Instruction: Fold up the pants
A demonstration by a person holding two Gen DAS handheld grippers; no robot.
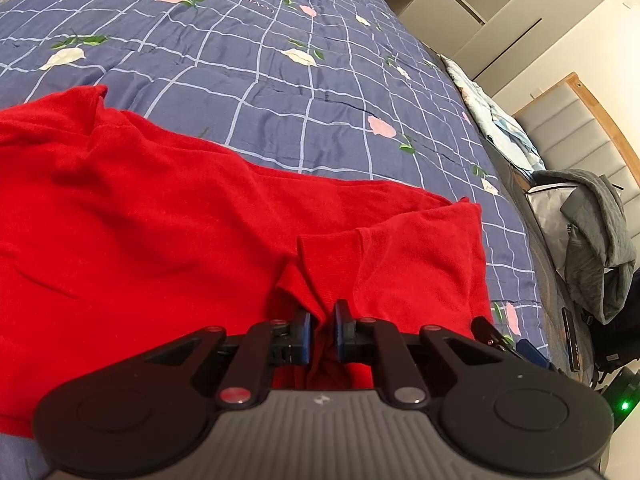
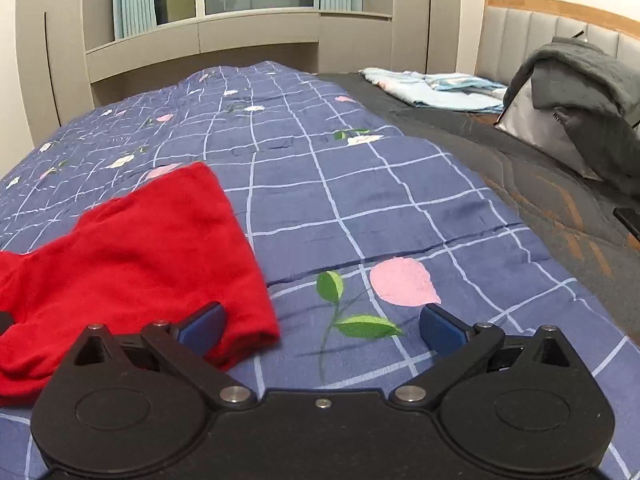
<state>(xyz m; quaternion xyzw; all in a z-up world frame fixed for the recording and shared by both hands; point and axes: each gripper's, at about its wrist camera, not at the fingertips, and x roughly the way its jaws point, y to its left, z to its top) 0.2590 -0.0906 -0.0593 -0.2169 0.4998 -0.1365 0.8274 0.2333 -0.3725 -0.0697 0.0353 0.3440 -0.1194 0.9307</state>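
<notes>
Red pants [image 1: 168,216]: spread across a blue checked floral quilt [image 1: 280,80], lying ahead and to the left of the left gripper [image 1: 322,330]; one bunched edge is drawn up between its blue pads.
Left gripper: jaws nearly together, clamped on that fold of red fabric.
Right gripper [image 2: 320,326]: jaws wide apart, holding nothing; its left finger [image 2: 202,326] sits over the pants' hem [image 2: 256,336], the right one over bare quilt.
</notes>
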